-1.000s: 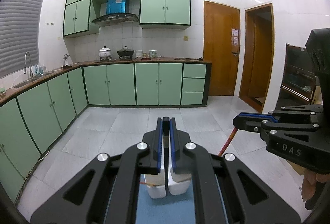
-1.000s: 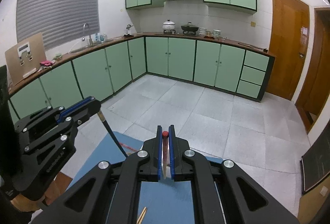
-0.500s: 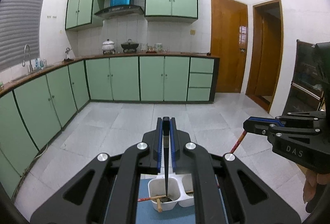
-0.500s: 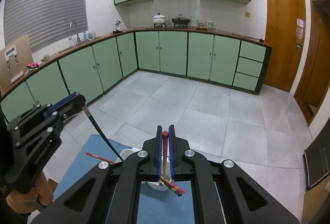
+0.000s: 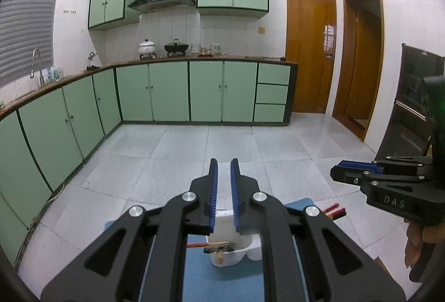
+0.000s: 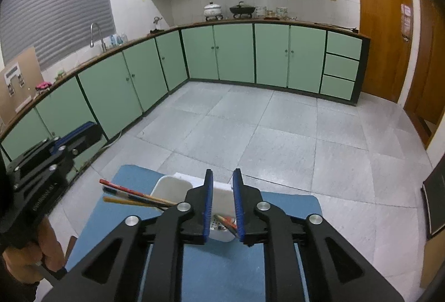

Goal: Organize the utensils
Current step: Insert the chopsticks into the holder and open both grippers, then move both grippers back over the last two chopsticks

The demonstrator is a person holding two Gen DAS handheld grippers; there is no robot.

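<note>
Firstly, left wrist view: left gripper (image 5: 222,188) slightly parted, nothing between blue pads, above white utensil holder (image 5: 230,253) on blue mat (image 5: 222,279). Chopstick ends (image 5: 211,244) lie across holder's near rim. Right gripper (image 5: 342,171) at far right — its gap cannot be judged here.

Right wrist view: right gripper (image 6: 223,199) parted, empty, above same holder (image 6: 172,186). Chopsticks (image 6: 133,195) — red, yellow — stick out leftward from holder. Left gripper (image 6: 83,132) at left edge.

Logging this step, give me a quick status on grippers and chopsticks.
Left gripper open, empty. Right gripper open, empty. Chopsticks lie in the white holder on the blue mat, ends sticking out. Nothing in the way.
</note>
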